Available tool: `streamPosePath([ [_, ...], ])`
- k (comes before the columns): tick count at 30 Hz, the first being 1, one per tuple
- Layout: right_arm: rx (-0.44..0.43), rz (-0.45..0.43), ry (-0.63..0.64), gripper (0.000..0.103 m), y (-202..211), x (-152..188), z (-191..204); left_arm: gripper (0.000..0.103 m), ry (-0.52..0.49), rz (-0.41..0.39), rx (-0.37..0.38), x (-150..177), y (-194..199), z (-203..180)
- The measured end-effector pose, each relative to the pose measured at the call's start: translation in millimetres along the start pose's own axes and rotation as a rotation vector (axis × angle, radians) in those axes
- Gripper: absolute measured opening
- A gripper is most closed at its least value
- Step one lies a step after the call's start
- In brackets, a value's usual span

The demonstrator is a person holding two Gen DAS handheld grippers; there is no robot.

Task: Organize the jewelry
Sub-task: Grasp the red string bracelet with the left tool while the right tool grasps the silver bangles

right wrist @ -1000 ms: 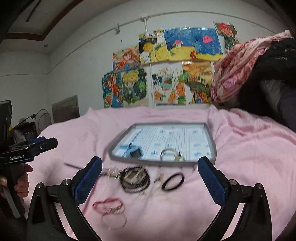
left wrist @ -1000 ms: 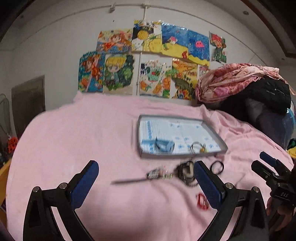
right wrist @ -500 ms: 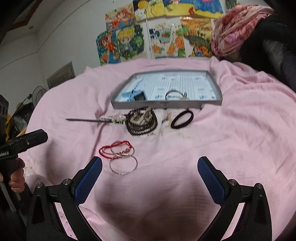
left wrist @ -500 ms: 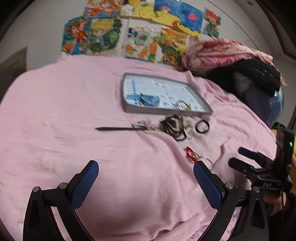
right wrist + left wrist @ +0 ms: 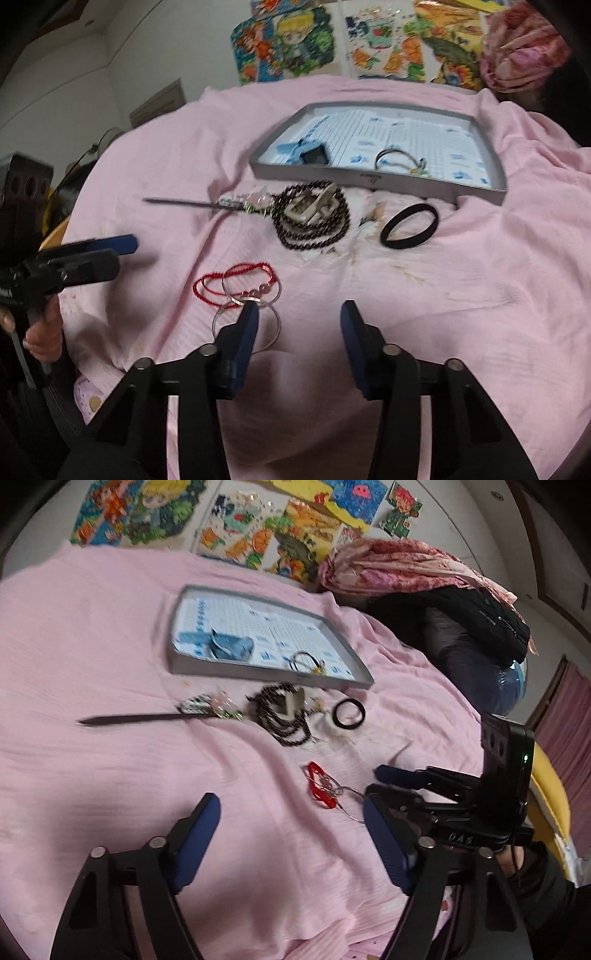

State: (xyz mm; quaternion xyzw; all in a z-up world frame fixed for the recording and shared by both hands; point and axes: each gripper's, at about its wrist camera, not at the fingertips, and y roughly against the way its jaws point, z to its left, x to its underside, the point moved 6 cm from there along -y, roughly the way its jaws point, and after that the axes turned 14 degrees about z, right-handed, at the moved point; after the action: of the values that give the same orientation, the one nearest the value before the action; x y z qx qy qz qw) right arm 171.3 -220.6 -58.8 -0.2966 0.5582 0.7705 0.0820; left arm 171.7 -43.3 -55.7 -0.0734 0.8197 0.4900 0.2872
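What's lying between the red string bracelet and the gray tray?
In the right wrist view, a coil of dark beaded necklace with a pale buckle-like piece on it lies between the red string bracelet and the gray tray, on pink cloth.

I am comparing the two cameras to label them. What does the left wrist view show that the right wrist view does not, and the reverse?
Only the left wrist view shows the black jacket under the floral cloth and the right gripper from the side, over the silver ring.

Only the right wrist view shows the door at left and the left gripper from the side.

Both show the grey tray, black bead strand, black band, red cord bracelet and pink cloth.
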Motion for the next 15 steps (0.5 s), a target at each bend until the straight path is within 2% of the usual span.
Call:
streamPosePath([
  [2,-0.005,0.012,0.011,0.038,-3,2,2,0.071,0.001,0.027,0.029,-2,-9,-2],
  [6,0.007,0.028,0.032,0.038,-6,5,6,0.057,-0.001,0.078,0.065,-5,-26,-7],
  [10,0.027,0.049,0.044,0.035,-11,7,6,0.049,-0.002,0.116,0.094,-6,-38,-11],
  [15,0.040,0.055,0.053,0.035,-12,7,7,0.049,0.014,0.142,0.127,-9,-47,-13],
])
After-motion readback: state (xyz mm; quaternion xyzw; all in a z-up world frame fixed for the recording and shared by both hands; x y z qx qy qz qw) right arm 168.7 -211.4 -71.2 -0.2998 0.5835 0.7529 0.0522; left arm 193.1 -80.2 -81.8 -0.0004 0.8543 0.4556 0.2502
